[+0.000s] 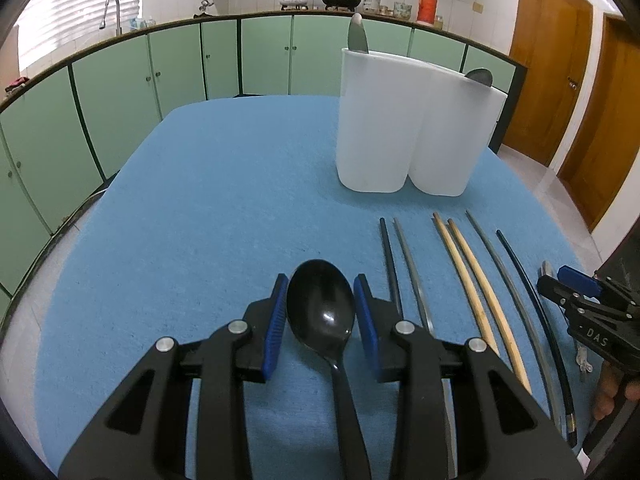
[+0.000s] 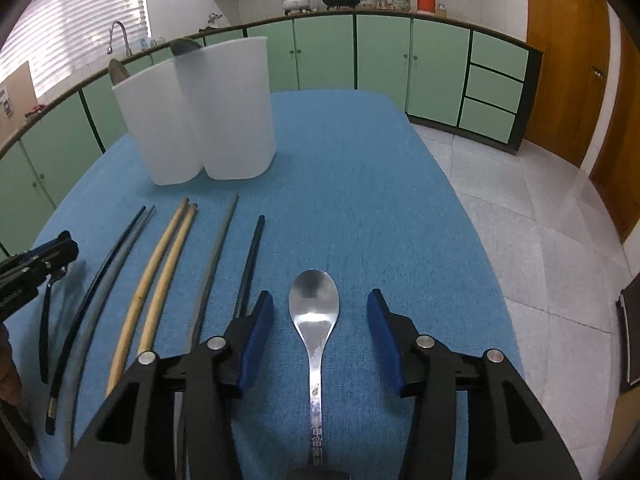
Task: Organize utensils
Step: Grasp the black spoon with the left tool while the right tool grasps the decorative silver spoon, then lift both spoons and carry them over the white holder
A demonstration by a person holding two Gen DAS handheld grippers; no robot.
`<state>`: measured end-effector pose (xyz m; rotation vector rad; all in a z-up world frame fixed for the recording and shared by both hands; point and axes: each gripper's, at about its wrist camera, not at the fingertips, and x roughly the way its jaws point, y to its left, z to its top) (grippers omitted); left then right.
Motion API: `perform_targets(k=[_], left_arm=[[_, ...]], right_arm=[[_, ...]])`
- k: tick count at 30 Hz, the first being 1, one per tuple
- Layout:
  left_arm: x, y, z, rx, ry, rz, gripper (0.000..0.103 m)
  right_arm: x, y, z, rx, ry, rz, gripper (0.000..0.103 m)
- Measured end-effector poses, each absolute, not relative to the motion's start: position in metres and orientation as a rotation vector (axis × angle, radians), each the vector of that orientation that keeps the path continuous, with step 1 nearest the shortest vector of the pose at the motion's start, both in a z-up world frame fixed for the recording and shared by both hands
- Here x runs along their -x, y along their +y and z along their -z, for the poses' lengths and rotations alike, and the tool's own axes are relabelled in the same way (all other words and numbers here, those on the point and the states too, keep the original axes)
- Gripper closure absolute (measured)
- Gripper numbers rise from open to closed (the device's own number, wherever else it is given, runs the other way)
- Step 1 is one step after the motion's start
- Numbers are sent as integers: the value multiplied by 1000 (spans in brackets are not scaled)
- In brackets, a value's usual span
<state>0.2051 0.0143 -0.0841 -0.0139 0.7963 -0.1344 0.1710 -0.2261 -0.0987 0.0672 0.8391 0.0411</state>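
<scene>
At the lower centre, the left tool (image 1: 320,312) pinches the black spoon (image 1: 322,312) by its bowl. The right tool (image 2: 320,336) stands spread around the steel spoon (image 2: 315,308) on the blue bench (image 2: 360,200).

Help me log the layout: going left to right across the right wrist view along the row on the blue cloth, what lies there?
Black spoon → dark chopstick → grey chopstick → two wooden chopsticks → grey chopstick → black chopstick → silver spoon.

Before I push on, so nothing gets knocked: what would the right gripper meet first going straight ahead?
The right gripper points down at the silver spoon lying between its open jaws, so likely its bowl, then the blue cloth.
</scene>
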Motion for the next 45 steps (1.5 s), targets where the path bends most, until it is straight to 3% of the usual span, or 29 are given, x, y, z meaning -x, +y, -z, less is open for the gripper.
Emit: perform_targets(k=[6, 17, 32, 45], left_arm=[[-206, 16, 85, 21, 792, 134, 71], [-191, 20, 67, 46, 702, 148, 71], [-157, 23, 11, 80, 429, 172, 71], [-174, 16, -40, 94, 198, 189, 71]], right_arm=[[-170, -219, 98, -33, 842, -42, 77], [-148, -222, 74, -71, 731, -90, 77], [-114, -225, -2, -93, 481, -137, 77], [-130, -218, -51, -73, 381, -179, 77]])
